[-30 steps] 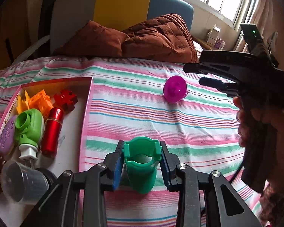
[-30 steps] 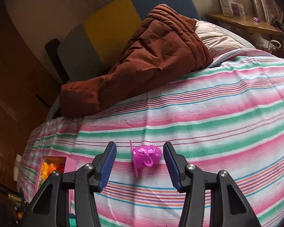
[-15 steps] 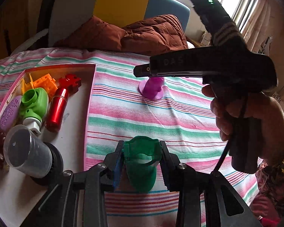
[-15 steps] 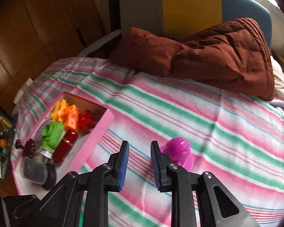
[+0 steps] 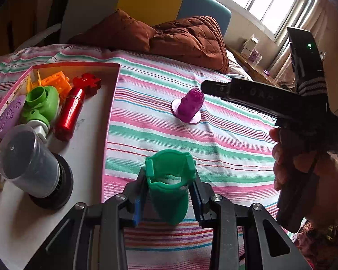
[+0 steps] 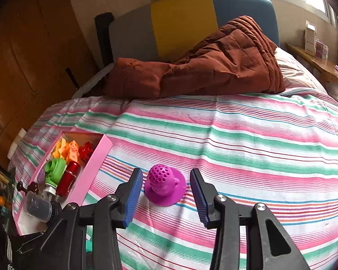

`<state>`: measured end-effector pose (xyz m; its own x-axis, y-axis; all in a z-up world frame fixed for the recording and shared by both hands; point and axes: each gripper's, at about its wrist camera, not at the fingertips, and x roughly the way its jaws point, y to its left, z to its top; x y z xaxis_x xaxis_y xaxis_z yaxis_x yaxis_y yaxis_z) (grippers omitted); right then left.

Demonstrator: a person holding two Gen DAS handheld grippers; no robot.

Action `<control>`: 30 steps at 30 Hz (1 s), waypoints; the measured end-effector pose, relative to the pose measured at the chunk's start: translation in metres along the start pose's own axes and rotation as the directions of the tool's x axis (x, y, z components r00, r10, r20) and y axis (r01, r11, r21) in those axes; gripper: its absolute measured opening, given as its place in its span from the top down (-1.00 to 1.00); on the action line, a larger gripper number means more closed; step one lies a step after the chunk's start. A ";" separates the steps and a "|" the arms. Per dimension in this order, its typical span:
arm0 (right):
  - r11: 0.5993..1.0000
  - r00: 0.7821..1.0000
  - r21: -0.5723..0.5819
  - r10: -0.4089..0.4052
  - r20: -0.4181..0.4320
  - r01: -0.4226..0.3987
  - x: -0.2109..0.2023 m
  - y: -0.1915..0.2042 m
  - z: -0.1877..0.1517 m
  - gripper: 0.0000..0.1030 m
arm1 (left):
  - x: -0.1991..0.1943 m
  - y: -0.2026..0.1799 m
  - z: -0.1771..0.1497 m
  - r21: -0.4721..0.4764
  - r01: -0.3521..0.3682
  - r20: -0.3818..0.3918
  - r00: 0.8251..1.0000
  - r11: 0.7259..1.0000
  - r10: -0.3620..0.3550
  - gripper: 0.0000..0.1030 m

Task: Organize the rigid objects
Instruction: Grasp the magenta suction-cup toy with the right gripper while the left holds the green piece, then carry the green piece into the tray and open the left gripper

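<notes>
My left gripper (image 5: 169, 193) is shut on a green plastic cup-shaped piece (image 5: 169, 186), held above the striped bedspread just right of the pink tray (image 5: 111, 103). A purple knobbly toy on a round base (image 6: 164, 185) stands upright on the bedspread; it also shows in the left wrist view (image 5: 189, 106). My right gripper (image 6: 166, 198) is open with its fingers on either side of the purple toy, apart from it. In the left wrist view the right gripper's body (image 5: 270, 99) reaches in from the right, above the toy.
The pink tray (image 6: 94, 166) holds orange blocks (image 5: 56, 82), a red piece (image 5: 87, 83), a red cylinder (image 5: 69, 112), a green part (image 5: 41, 105), a purple oval (image 5: 10, 114) and a clear cup on a black base (image 5: 31, 164). A brown quilt (image 6: 202, 67) lies at the headboard.
The right gripper swung round toward the tray, closed to a narrow gap, then opened wide around the purple toy, which now stands upright. The left gripper kept the green piece and shifted slightly.
</notes>
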<state>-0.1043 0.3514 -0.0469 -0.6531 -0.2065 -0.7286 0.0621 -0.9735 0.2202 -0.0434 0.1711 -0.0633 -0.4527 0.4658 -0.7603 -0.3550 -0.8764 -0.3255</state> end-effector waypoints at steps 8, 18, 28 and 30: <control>0.999 0.999 0.002 -0.035 -0.034 0.035 0.035 0.005 -0.006 0.30 | -0.007 -0.001 -0.001 0.018 -0.012 0.015 1.000 1.000 0.012 -0.05; 0.996 0.993 0.030 -0.084 0.081 0.082 -0.010 0.000 -0.034 0.44 | -0.006 -0.009 0.002 0.035 -0.029 0.050 0.998 0.999 0.027 -0.25; 0.978 0.984 0.182 -0.126 0.124 0.102 -0.054 -0.017 -0.078 0.44 | -0.004 -0.026 0.001 0.144 -0.066 0.078 0.995 0.987 0.055 0.27; 0.975 0.984 0.196 -0.131 0.123 0.105 -0.059 -0.016 -0.085 0.44 | -0.008 -0.027 0.001 0.148 -0.059 0.087 0.995 0.987 0.047 0.32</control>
<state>-0.0019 0.3707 -0.0625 -0.7432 -0.0640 -0.6660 -0.1556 -0.9516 0.2651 -0.0311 0.1910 -0.0477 -0.5381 0.4333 -0.7230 -0.4447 -0.8746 -0.1932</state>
